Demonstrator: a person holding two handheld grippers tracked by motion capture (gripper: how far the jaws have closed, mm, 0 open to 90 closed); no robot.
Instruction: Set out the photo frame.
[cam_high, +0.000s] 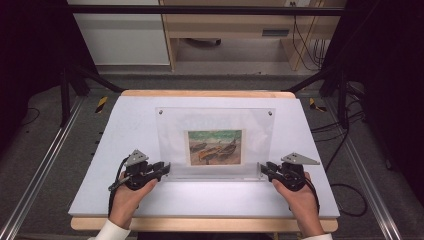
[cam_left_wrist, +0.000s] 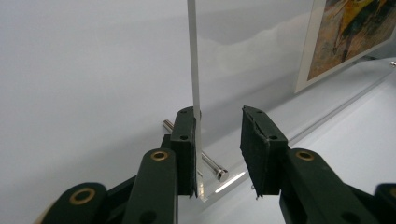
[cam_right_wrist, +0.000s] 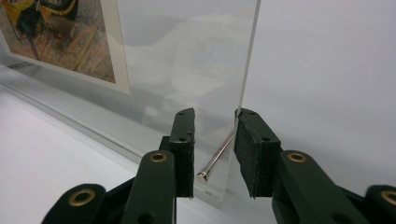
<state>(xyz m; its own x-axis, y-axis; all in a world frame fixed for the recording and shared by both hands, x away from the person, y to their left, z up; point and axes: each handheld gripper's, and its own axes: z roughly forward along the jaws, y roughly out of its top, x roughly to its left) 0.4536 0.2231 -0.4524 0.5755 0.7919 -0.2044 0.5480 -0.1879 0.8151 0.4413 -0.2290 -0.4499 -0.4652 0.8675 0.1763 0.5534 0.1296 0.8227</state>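
white tabletop (cam_high: 125, 195) is lying under everything. i'm keeping my left gripper (cam_high: 162, 169) at the lower left corner of the clear acrylic frame (cam_high: 215, 117), jaws narrowly apart astride its edge. the frame is standing mid-table. my right gripper (cam_high: 263, 169) is straddling the lower right corner likewise.

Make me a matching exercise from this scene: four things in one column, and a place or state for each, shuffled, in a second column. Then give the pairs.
Things
1. left tool
2. right tool
3. painting
4. clear frame

Places or states
A. inside the clear panel, near its lower middle
B. at the frame's lower left corner
C. standing upright on the white table
D. at the frame's lower right corner

Pairs: 1-B, 2-D, 3-A, 4-C
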